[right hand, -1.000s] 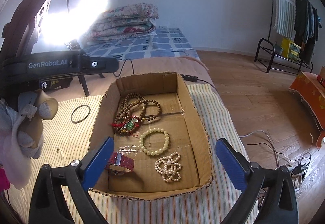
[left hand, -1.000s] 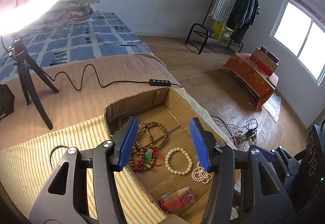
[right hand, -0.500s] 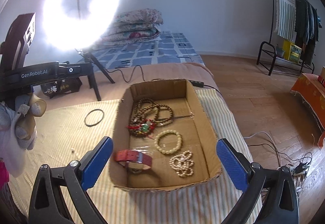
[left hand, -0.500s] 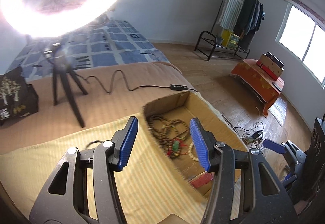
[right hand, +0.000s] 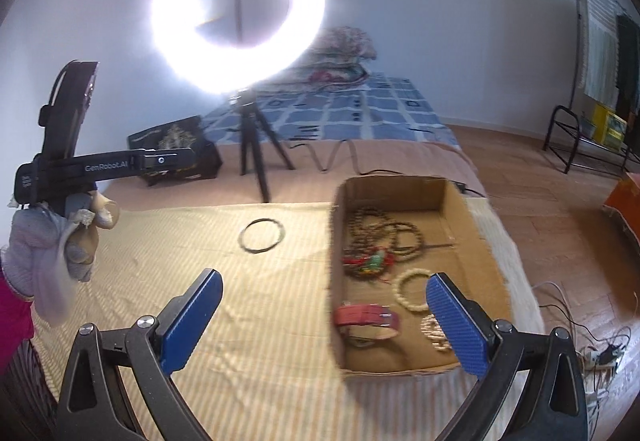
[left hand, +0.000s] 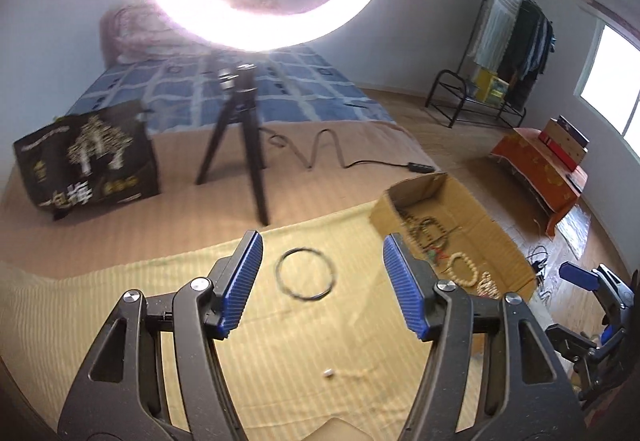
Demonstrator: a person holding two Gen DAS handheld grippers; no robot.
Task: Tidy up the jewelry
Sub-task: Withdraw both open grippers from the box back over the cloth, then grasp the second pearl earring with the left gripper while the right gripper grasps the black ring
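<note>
A thin dark bangle (left hand: 306, 272) lies on the yellow striped cloth (left hand: 160, 301), left of a cardboard box (left hand: 384, 213); it also shows in the right wrist view (right hand: 262, 235). My left gripper (left hand: 322, 285) is open and empty, hovering with the bangle between its blue fingers. The box (right hand: 476, 229) holds brown bead strings (right hand: 384, 237), a cream bead bracelet (right hand: 414, 287), a pearl piece (right hand: 434, 329) and a red watch strap (right hand: 366, 319). My right gripper (right hand: 324, 325) is open and empty over the box's near left corner.
A ring light on a black tripod (left hand: 240, 137) stands behind the cloth, with a black bag (left hand: 86, 161) to its left. A cable (left hand: 328, 153) runs toward the box. A small white bead (left hand: 328, 373) lies on the cloth. The bed edge drops off right of the box.
My left gripper has swung left from over the box to above the bangle on the cloth. The right gripper view has shifted left, so the box now sits to the right.
</note>
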